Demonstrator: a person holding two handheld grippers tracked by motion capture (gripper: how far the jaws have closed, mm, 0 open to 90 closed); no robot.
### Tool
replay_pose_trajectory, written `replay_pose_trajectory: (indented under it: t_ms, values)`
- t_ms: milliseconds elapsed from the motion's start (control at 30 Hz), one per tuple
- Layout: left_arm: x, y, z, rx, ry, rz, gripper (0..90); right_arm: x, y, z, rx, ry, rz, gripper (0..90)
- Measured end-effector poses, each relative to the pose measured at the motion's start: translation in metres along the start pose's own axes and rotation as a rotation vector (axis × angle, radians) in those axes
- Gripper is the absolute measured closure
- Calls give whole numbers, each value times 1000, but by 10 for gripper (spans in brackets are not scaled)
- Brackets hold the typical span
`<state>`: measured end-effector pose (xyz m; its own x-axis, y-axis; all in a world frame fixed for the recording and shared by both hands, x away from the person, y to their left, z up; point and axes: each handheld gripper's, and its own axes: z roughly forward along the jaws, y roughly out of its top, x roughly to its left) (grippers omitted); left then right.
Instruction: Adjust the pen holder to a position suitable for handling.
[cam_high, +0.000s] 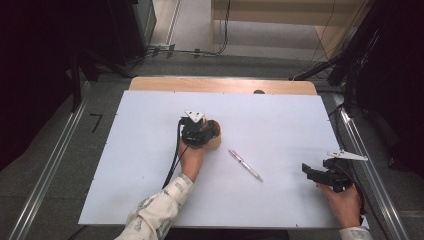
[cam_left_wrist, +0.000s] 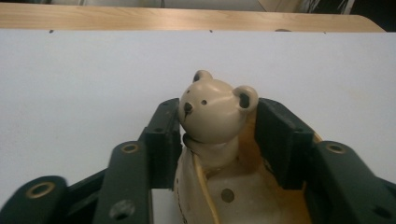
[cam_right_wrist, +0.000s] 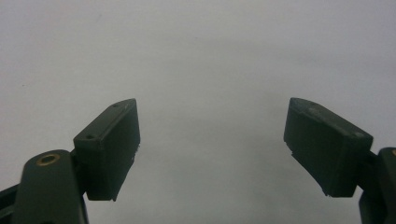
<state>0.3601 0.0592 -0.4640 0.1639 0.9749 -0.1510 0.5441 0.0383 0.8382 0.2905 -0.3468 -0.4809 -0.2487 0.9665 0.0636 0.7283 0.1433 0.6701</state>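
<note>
Looking down from the high view, the left gripper (cam_high: 207, 131) sits near the middle of the white table (cam_high: 125, 165), covering most of a tan figure (cam_high: 215, 139). Its own view makes that figure out as a ceramic bear (cam_left_wrist: 212, 112), upright between the two black jaws; the left pad touches the bear's cheek, while a narrow gap shows at the right pad, so the jaws are not clamped. A pen (cam_high: 245, 164) lies just to the right. The right gripper (cam_high: 306, 170) rests well apart at the table's right edge, its jaws wide apart over bare white surface.
</note>
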Motion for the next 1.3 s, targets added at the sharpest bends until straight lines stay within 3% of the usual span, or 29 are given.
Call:
replay_pose_trajectory:
  t_ms: [100,367,900,1200,1300]
  values:
    - [0,1,-3,13,-13,2,360,0,0,0,1,-3,5,173]
    - [1,0,-11,33,-28,2,225,0,0,0,-2,-3,2,173]
    - [18,-9,-37,43,-55,1,120,1,0,0,1,-6,2,172]
    - [40,-18,-59,25,-40,-2,116,2,0,0,1,-6,0,172]
    - [49,-20,-65,25,-37,-22,94,2,1,0,0,-8,-2,173]
